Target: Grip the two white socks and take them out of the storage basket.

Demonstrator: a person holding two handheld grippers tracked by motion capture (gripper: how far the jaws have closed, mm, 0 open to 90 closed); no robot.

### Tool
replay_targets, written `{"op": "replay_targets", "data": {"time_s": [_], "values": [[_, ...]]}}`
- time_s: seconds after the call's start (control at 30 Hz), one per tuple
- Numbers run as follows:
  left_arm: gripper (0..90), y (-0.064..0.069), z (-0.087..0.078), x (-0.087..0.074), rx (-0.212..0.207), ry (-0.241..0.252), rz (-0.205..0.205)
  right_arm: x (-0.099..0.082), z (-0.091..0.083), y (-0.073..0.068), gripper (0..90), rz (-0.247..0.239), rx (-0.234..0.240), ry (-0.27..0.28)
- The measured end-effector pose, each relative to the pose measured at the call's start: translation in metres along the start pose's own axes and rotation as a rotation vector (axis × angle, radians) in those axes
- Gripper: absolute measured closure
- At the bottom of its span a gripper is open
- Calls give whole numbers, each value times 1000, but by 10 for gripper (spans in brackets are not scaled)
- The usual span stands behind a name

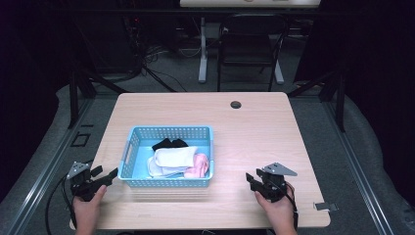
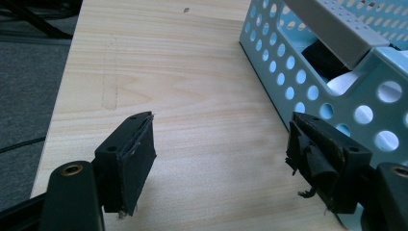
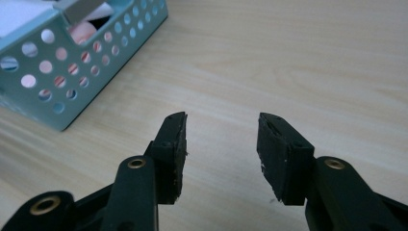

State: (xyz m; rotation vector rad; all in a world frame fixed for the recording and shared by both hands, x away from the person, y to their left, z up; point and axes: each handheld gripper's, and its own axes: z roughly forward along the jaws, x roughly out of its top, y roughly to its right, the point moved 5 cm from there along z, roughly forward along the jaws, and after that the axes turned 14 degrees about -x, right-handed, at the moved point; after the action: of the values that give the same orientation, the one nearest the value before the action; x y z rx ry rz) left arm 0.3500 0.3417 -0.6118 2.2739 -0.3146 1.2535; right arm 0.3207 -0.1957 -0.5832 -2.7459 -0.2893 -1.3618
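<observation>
On a pale wooden table, near its front-left part: light-blue perforated basket, holding folded white socks, a black item behind them and a pink item to their right. Left of the basket, just beside its near-left corner: left gripper, jaws spread wide, nothing between, one jaw close against the basket wall in the left gripper view. Well right of the basket, over bare wood: right gripper, jaws parted, grasping nothing.
</observation>
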Motion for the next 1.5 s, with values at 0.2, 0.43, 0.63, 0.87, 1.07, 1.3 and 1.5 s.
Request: {"op": "replay_targets", "data": {"time_s": [0.2, 0.43, 0.63, 0.87, 1.07, 1.3, 1.5], "values": [[251, 2, 0, 0, -5, -10, 5, -3, 2, -3, 499, -43, -30, -29], [250, 1, -2, 0, -1, -2, -1, -2, 3, -4, 474, -37, -24, -89], [251, 2, 0, 0, -3, 3, 4, 0, 3, -10, 321, 21, 0, -117], [250, 2, 1, 1, -11, -3, 1, 10, 4, -16, 187, 35, 55, -136], [250, 3, 0, 2, -15, 2, 2, 23, 7, -24, 159, 37, 102, -216], [250, 4, 1, 3, -16, 7, 4, 43, 7, -21, 276, 58, 107, -259], [250, 4, 2, 3, -18, -1, 3, 71, -1, -35, 410, 20, 111, -269]]}}
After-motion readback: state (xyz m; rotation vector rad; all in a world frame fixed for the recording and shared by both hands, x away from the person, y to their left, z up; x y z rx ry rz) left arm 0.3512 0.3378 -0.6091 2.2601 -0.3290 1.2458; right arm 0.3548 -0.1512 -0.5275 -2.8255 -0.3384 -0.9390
